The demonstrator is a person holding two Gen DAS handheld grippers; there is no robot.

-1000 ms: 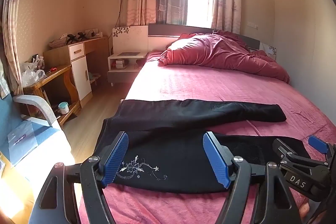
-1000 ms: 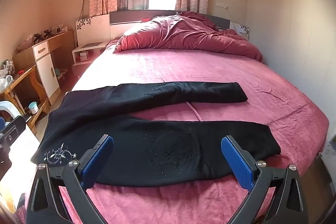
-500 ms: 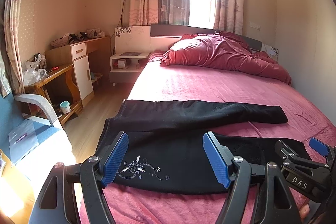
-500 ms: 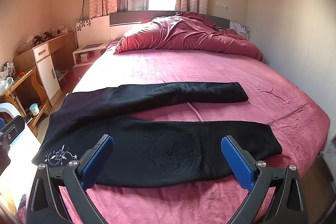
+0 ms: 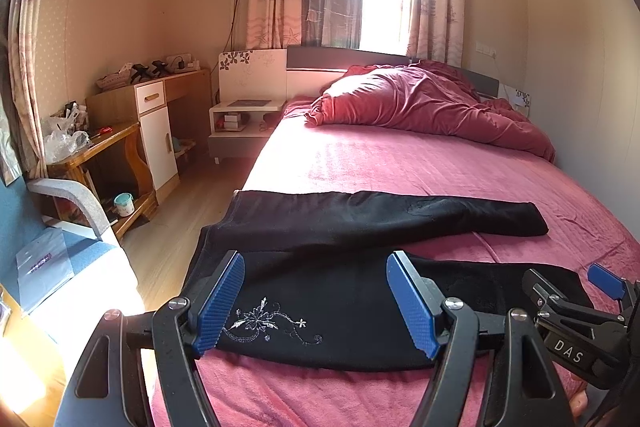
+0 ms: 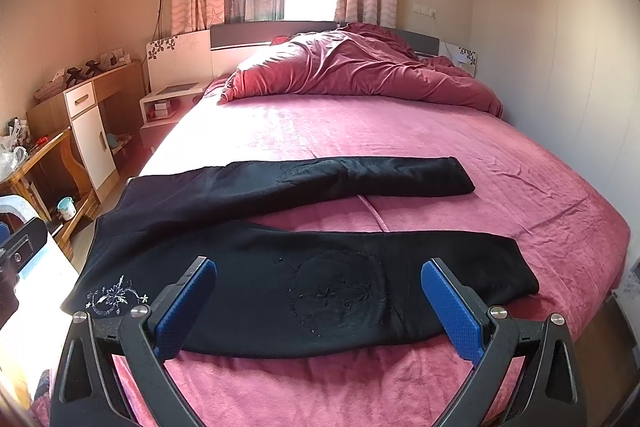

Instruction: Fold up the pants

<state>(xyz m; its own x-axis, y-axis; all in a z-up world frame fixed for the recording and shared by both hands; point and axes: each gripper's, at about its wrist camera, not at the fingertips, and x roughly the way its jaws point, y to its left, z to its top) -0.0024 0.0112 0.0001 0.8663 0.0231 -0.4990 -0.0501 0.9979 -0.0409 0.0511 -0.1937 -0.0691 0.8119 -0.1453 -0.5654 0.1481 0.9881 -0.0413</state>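
Lying flat just ahead of both empty, wide-open tongs, left [image 5: 316, 301] and right [image 6: 318, 307], black pants [image 6: 280, 267] spread unfolded.

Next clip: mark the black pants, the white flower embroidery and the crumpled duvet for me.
black pants [image 6: 260, 279], right wrist view, on the near leg's thigh.
white flower embroidery [image 5: 256, 321], left wrist view, on the central blossom.
crumpled duvet [image 6: 352, 71], right wrist view, on the middle of the red heap.
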